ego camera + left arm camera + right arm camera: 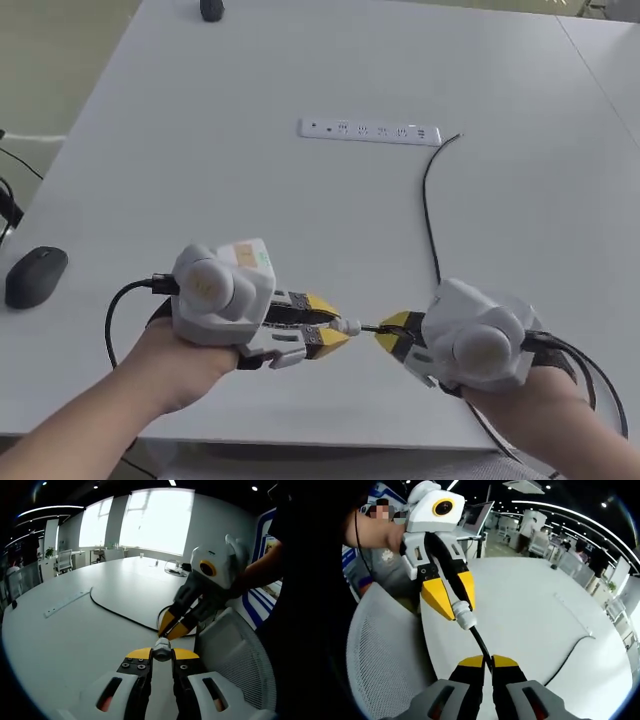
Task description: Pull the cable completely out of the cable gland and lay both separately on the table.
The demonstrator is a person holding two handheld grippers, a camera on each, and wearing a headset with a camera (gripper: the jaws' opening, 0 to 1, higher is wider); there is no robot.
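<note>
Starting at the left edge of the table [200,150], I see a dark mouse [36,275] lying on the surface. Toward the near edge, I hold the left gripper [338,329] with its jaws clamped on the white cable gland [349,326]; in the left gripper view the gland sits squarely between the yellow tips. A short black cable [368,328] runs out of the gland to the right and is still seated in it. The right gripper [390,336] faces the left one tip to tip, just beside it, with its jaws closed on that cable. In the right gripper view the cable rises from between the tips straight into the gland. At the far side, a white power strip [369,131] lies flat, and its black cord [430,215] curves toward the near edge.
</note>
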